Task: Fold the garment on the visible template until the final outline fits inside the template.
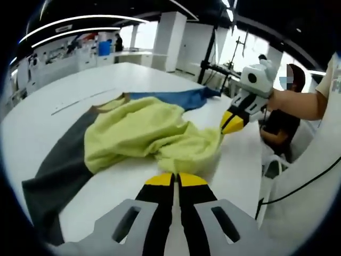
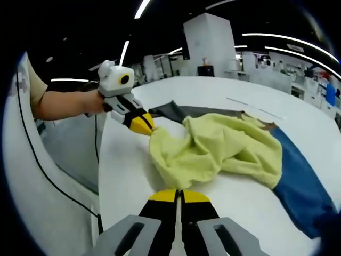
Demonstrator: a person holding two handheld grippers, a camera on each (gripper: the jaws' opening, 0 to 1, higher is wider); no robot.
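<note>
Meanwhile both grippers clamp the yellow garment [image 1: 149, 136]: left gripper [image 1: 176, 180] on its near edge, right gripper [image 2: 178, 196] likewise, jaws together.

garment [image 1: 144, 136] [image 2: 224, 146]: a pale yellow-green piece of soft cloth, crumpled into a loose heap with many folds, not laid flat.
garment pose: one corner is drawn out to a point in the left gripper view, toward the right; another corner is drawn out toward the left in the right gripper view.
template [image 1: 58, 170] [image 2: 301, 181]: a flat mat lying on the white table, one part dark grey, the other blue, with a tan strip near the join.
placement: the garment lies across the middle of the template, covering the join; grey shows on one side and blue on the other.
</note>
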